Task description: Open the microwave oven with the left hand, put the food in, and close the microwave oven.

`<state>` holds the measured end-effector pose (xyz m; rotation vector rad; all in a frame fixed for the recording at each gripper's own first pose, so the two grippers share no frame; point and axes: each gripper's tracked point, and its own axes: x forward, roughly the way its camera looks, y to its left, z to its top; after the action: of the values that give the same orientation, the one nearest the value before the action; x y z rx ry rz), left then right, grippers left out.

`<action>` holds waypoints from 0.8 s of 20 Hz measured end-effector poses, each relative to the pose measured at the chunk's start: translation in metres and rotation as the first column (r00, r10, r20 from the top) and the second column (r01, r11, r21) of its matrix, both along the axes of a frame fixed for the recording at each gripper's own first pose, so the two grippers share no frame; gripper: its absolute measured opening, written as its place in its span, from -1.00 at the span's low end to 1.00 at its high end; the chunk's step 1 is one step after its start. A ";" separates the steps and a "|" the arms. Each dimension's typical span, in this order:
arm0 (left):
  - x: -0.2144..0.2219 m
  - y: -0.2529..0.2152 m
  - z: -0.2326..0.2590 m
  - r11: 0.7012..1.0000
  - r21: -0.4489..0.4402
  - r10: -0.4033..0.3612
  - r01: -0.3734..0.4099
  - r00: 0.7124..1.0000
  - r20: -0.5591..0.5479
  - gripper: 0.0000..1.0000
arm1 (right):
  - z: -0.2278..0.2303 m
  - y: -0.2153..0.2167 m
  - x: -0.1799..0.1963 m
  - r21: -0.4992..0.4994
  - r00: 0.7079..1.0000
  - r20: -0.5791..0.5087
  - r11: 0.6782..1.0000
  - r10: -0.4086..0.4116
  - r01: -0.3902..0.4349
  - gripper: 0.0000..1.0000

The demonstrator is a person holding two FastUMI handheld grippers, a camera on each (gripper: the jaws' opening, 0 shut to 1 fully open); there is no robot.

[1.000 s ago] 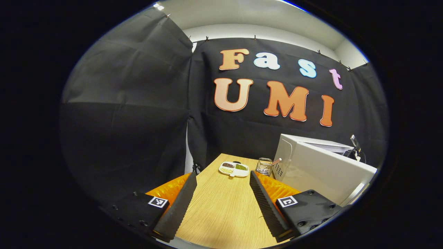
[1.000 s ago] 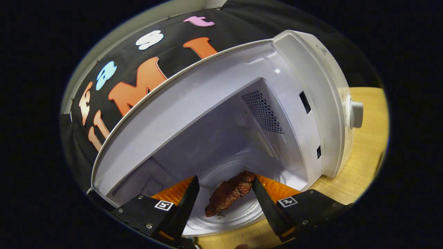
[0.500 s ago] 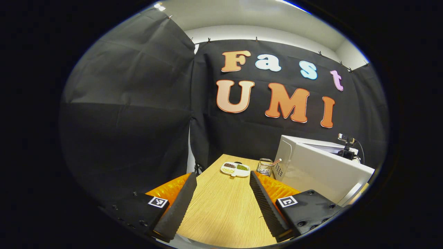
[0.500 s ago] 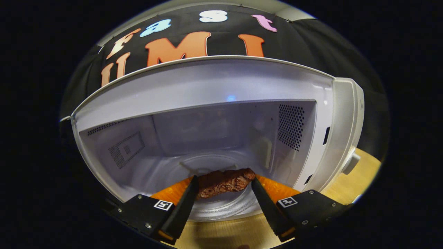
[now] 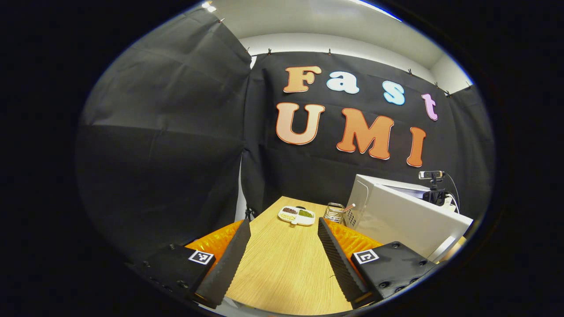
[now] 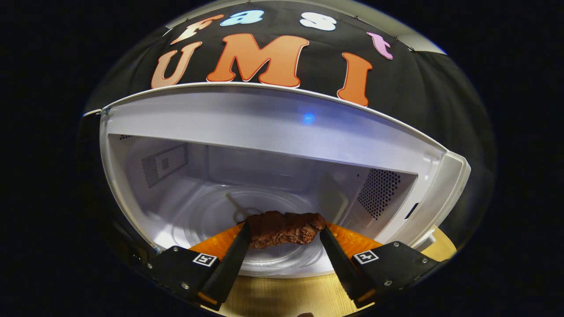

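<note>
Your right claw (image 6: 285,237) is clamped on the steak (image 6: 283,228), a brown seared slab held level, one finger on each end. It sits at the mouth of the microwave (image 6: 273,132), above the front part of the glass turntable (image 6: 220,211); can't tell whether it touches the glass. Door is out of the way, cavity fully exposed. Behind the steak: turntable centre hub, then the back wall. Perforated vent panel (image 6: 380,191) on the cavity's right wall, smaller vent patch (image 6: 164,162) on the left wall. A strip of the wooden surface (image 6: 282,299) shows under the claw, in front of the oven's sill.

Your left claw (image 5: 280,251) is spread wide and holding nothing, fingers (image 5: 339,259) pointing down the long wooden surface (image 5: 282,273), which shows bare between them. Past the fingertips, near the far end: a white divided dish (image 5: 296,215) with dark, green and pale fillings in separate sections. Just right of it, a small wire basket (image 5: 335,212) with a thin stick-like thing poking out; can't tell what that is. The basket stands close beside the microwave (image 5: 396,220), which in the left gripper view sits off to the right, seen from its white side. A small camera on a stand (image 5: 432,182) rises behind its top, cable trailing off it.
</note>
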<state>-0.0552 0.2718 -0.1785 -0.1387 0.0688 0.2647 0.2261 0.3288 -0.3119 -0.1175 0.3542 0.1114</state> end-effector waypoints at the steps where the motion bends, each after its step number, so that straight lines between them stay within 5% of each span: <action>1: -0.001 0.001 0.000 1.000 -0.008 0.003 -0.003 1.000 0.002 0.94 | -0.004 0.012 -0.003 0.053 0.999 -0.029 0.998 0.022 -0.021 0.93; 9: -0.001 0.005 -0.011 0.999 -0.032 0.016 -0.017 1.000 -0.024 0.96 | -0.024 0.005 0.006 0.184 0.991 -0.120 0.979 -0.066 0.087 0.94; 11: 0.000 0.009 -0.012 0.999 -0.035 0.023 -0.024 1.000 -0.018 0.96 | -0.016 -0.020 0.007 0.054 0.992 -0.066 0.992 -0.111 0.115 0.92; 12: 0.002 0.009 -0.013 0.999 -0.037 0.025 -0.026 0.999 -0.022 0.96 | 0.001 -0.007 -0.004 0.074 1.000 -0.011 0.997 -0.023 0.024 0.94; 14: 0.007 0.008 -0.015 0.999 -0.046 0.026 -0.027 0.999 -0.024 0.96 | 0.018 -0.009 -0.014 -0.016 0.997 0.066 1.000 0.026 -0.025 0.91; 16: 0.011 -0.004 -0.015 0.998 -0.057 0.008 -0.009 1.000 -0.024 0.96 | 0.032 0.000 -0.039 -0.001 0.994 0.088 0.998 0.070 -0.071 0.93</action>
<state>-0.0446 0.2683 -0.1937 -0.1927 0.0999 0.2729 0.1870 0.3284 -0.2797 -0.1326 0.2622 0.1759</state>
